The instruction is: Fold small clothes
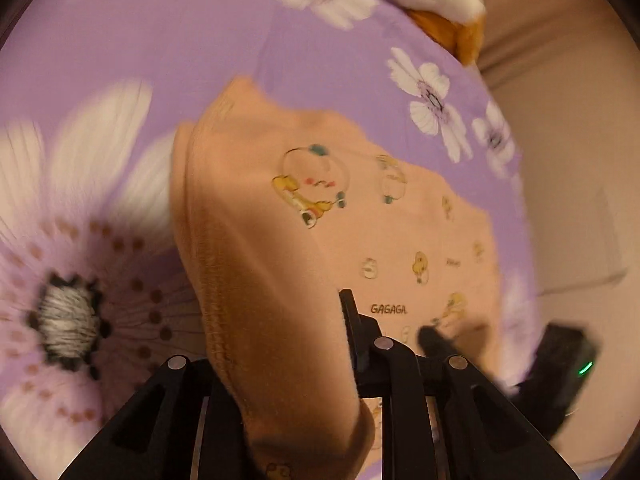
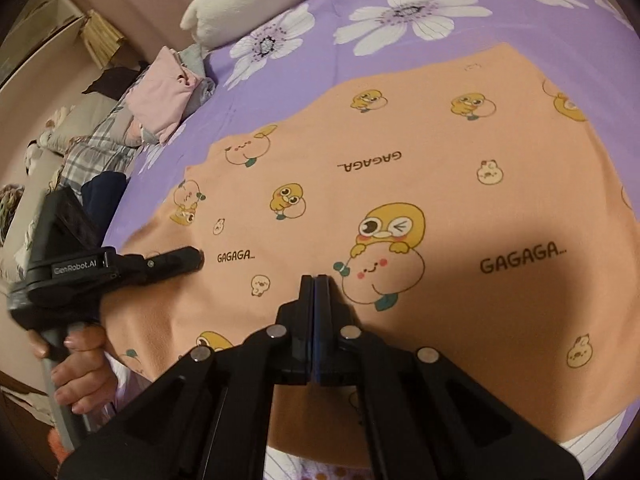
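Observation:
An orange garment (image 2: 400, 168) printed with yellow ducks and "GAGAGA" lies spread on the purple flowered bedsheet (image 2: 540, 28). In the left wrist view a thick fold of its ribbed edge (image 1: 256, 280) rises between the fingers of my left gripper (image 1: 284, 312), which is shut on it; the fabric hides the left finger. From the right wrist view, the left gripper (image 2: 192, 258) sits at the garment's left edge, a hand on its handle. My right gripper (image 2: 316, 284) is over the middle of the garment with its fingers pressed together; I see no cloth between them. It shows blurred as the right gripper (image 1: 432, 336).
A white plush cushion (image 2: 248, 0) lies at the far edge of the bed. A pile of folded clothes, pink on top (image 2: 164, 100), sits at the bed's left side with plaid fabric beside it. The bed edge drops off beyond that pile.

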Demonstrator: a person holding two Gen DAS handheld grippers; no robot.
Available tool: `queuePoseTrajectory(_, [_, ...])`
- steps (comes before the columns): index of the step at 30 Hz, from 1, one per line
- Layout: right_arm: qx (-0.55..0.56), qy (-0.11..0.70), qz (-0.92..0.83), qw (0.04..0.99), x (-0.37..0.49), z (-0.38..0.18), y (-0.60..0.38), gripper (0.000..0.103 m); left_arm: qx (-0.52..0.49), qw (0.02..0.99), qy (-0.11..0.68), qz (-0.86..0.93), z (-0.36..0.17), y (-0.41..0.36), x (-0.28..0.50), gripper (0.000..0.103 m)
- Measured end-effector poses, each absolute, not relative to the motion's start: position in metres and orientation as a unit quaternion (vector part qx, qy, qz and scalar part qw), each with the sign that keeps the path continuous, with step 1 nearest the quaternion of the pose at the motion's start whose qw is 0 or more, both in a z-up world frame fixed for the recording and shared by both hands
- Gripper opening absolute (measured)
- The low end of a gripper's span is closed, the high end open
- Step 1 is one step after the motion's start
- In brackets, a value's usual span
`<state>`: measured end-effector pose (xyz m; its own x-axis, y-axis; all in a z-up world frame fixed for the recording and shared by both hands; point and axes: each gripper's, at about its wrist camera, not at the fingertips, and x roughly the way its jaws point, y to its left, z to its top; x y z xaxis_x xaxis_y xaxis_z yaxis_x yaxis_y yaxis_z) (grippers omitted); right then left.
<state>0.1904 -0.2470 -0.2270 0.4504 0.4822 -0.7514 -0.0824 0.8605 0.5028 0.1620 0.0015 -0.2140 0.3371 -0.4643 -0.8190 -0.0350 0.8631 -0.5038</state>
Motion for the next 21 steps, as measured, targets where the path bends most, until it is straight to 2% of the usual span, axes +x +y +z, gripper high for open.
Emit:
queuePoseTrajectory(2, [0.256,0.503,0.179,0.806,0.197,-0.232,-0.264,0.000,-0.192,0.801,0.542,-0.166,-0.199,-0.016,0.155,0.020])
queuePoseTrajectory(6, [0.350,0.483,0.146,0.789,0.184,-0.225,-0.318,0.005,-0.224,0.776,0.551,-0.211,-0.178,-0.051,0.163,0.020])
queuePoseTrajectory(8, [0.347,0.458,0.108,0.812,0.175,-0.215,-0.345,0.015,-0.247,0.762,0.556,-0.222,-0.171,-0.076,0.177,0.020])
queuePoseTrajectory(9, [0.338,0.450,0.084,0.823,0.172,-0.211,-0.358,0.020,-0.266,0.746,0.568,-0.223,-0.171,-0.092,0.184,0.022])
queuePoseTrajectory(11, [0.352,0.441,0.059,0.824,0.168,-0.211,-0.380,0.020,-0.264,0.722,0.592,-0.240,-0.174,-0.123,0.195,0.039])
queuePoseTrajectory(12, [0.379,0.433,0.054,0.816,0.165,-0.214,-0.391,0.020,-0.256,0.707,0.607,-0.259,-0.178,-0.136,0.195,0.050])
queuePoseTrajectory(13, [0.379,0.433,0.054,0.816,0.165,-0.214,-0.391,0.020,-0.256,0.698,0.612,-0.269,-0.178,-0.141,0.194,0.055])
queuePoseTrajectory(16, [0.424,0.435,0.072,0.791,0.167,-0.225,-0.398,0.020,-0.263,0.680,0.620,-0.290,-0.173,-0.149,0.184,0.056])
queuePoseTrajectory(19, [0.418,0.440,0.079,0.791,0.168,-0.225,-0.392,0.021,-0.236,0.710,0.595,-0.295,-0.151,-0.145,0.172,0.057])
queuePoseTrajectory(21, [0.433,0.433,0.099,0.784,0.162,-0.225,-0.396,0.029,-0.215,0.745,0.573,-0.266,-0.143,-0.133,0.161,0.064])
